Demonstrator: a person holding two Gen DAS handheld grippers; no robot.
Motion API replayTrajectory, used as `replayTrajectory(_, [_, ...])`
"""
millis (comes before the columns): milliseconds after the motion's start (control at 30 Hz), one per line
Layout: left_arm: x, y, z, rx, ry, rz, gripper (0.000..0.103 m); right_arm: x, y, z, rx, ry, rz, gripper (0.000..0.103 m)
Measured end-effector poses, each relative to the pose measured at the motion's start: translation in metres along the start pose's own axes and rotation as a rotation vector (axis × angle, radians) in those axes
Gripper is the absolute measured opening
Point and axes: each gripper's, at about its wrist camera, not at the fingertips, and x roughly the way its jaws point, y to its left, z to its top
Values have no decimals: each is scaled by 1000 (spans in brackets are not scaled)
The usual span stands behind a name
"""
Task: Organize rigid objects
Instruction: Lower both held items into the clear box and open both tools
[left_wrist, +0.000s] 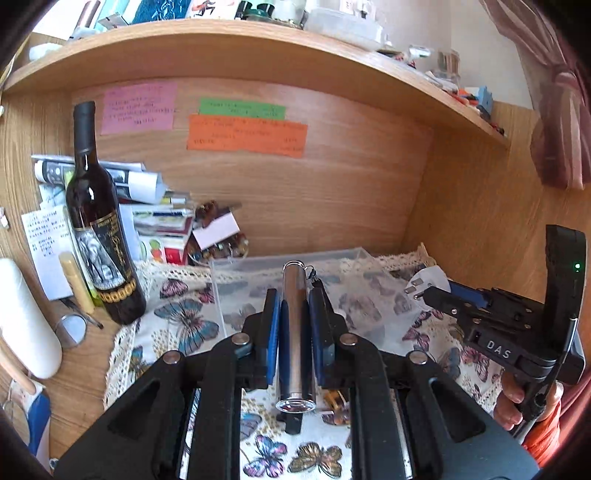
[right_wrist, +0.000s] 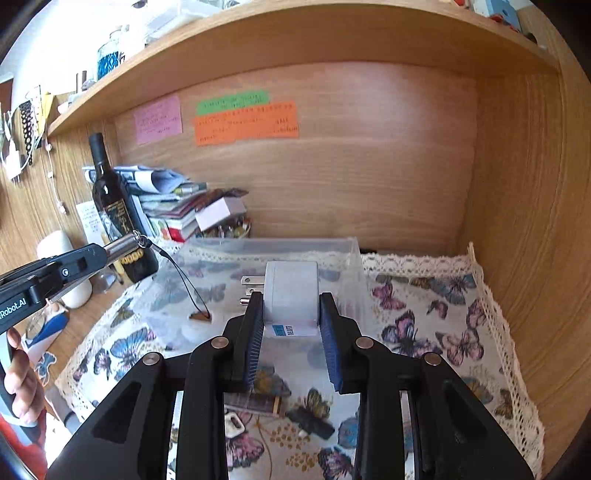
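Holding the silver metal cylinder (left_wrist: 295, 332) lengthwise, your left tool (left_wrist: 295, 314) faces the clear plastic bin (left_wrist: 258, 264) directly ahead; your right tool (right_wrist: 291, 314) grips the white plug adapter (right_wrist: 291, 291).

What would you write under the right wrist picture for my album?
Right gripper holding a white plug adapter over the clear plastic box.

A dark wine bottle (left_wrist: 96, 221) stands left beside stacked papers (left_wrist: 147, 206), under coloured notes (left_wrist: 243, 129) on the wooden back panel (left_wrist: 351, 177).
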Motion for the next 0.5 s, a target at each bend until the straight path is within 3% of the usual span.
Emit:
replayTrajectory(233, [17, 13, 22, -18, -16, 26, 15, 18, -1, 23, -7, -1, 5, 27])
replayTrajectory(500, [62, 22, 26, -21, 59, 62, 15, 54, 0, 31, -24, 67, -5, 27])
